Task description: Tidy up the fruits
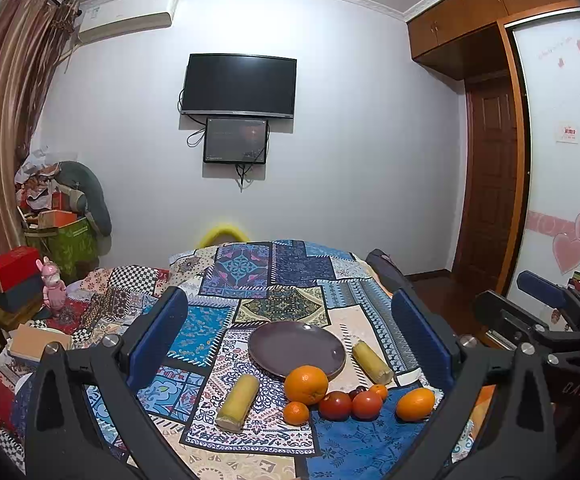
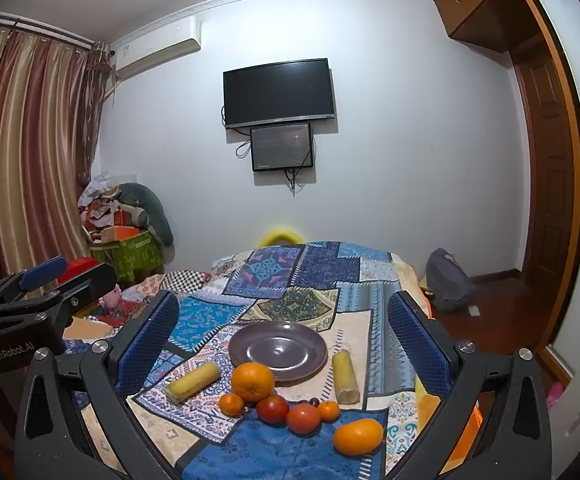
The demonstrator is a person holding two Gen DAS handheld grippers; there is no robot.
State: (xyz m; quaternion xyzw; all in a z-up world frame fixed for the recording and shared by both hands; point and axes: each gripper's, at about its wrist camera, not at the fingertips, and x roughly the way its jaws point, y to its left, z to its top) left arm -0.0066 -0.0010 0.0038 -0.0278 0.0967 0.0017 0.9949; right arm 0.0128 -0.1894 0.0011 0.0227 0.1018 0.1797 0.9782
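Fruits (image 2: 273, 408) lie clustered on the surface (image 2: 281, 448) just ahead of both spread, empty claws, left (image 1: 290, 340) and right (image 2: 283, 340), before the bare plate (image 2: 277, 346). Best start with the big orange (image 2: 252, 381) touching the plate: straddle it, pinch gently.

Glossy purple plate (image 2: 277, 350) on matt patterned cloth (image 2: 290, 448).

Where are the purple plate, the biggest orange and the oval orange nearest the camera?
purple plate (image 2: 290, 368), right wrist view, front rim.
biggest orange (image 2: 252, 381), right wrist view, its middle.
oval orange (image 1: 415, 403), left wrist view, its middle.
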